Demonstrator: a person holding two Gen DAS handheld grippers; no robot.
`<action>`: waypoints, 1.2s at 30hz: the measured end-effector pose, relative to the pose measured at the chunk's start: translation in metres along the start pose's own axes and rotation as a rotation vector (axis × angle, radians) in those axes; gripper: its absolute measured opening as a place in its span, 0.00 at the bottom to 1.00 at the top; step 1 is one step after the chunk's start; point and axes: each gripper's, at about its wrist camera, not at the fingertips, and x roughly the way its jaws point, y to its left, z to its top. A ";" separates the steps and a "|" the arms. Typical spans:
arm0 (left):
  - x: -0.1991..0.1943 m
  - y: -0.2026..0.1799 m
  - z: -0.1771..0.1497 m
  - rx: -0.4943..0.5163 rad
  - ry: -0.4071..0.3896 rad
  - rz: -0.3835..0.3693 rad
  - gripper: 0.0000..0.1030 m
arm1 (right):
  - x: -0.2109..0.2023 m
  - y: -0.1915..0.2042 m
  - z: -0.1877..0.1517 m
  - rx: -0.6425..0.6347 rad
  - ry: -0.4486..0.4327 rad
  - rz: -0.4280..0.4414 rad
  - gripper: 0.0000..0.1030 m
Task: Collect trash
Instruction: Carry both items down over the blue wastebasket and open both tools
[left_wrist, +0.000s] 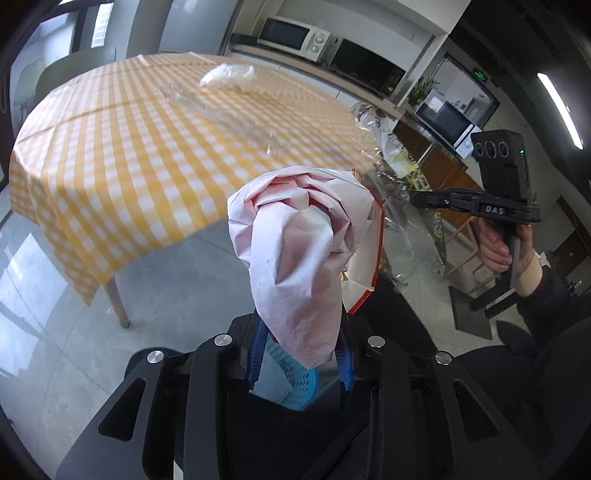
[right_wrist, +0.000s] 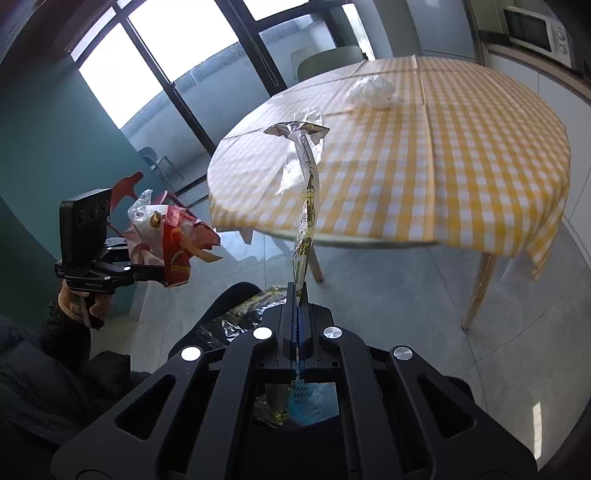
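My left gripper (left_wrist: 301, 354) is shut on a crumpled pink and red paper wrapper (left_wrist: 295, 251), which fills the middle of the left wrist view; from the right wrist view the same wrapper (right_wrist: 166, 240) sticks out of the left gripper (right_wrist: 155, 273) at the left. My right gripper (right_wrist: 297, 291) is shut on a clear plastic wrapper with gold print (right_wrist: 303, 177) that stands up from its jaws; it shows as a crinkled clear sheet (left_wrist: 391, 177) beside the right gripper (left_wrist: 417, 199). A white crumpled bag (left_wrist: 227, 75) (right_wrist: 373, 90) lies on the table.
A round table with a yellow checked cloth (left_wrist: 129, 147) (right_wrist: 461, 166) stands ahead on wooden legs. A blue mesh basket (left_wrist: 295, 380) (right_wrist: 306, 402) shows below both grippers' fingers. Microwaves (left_wrist: 293, 37) line a counter behind. A person's hand (left_wrist: 498, 247) holds the right gripper.
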 end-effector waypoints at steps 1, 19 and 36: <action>0.002 -0.001 -0.004 -0.002 0.008 0.000 0.30 | 0.000 0.001 -0.004 0.002 0.004 0.007 0.00; 0.100 0.016 -0.049 -0.066 0.173 -0.003 0.30 | 0.049 -0.006 -0.063 -0.011 0.165 -0.013 0.00; 0.188 0.034 -0.074 -0.138 0.470 0.053 0.30 | 0.198 -0.045 -0.085 0.073 0.448 -0.001 0.00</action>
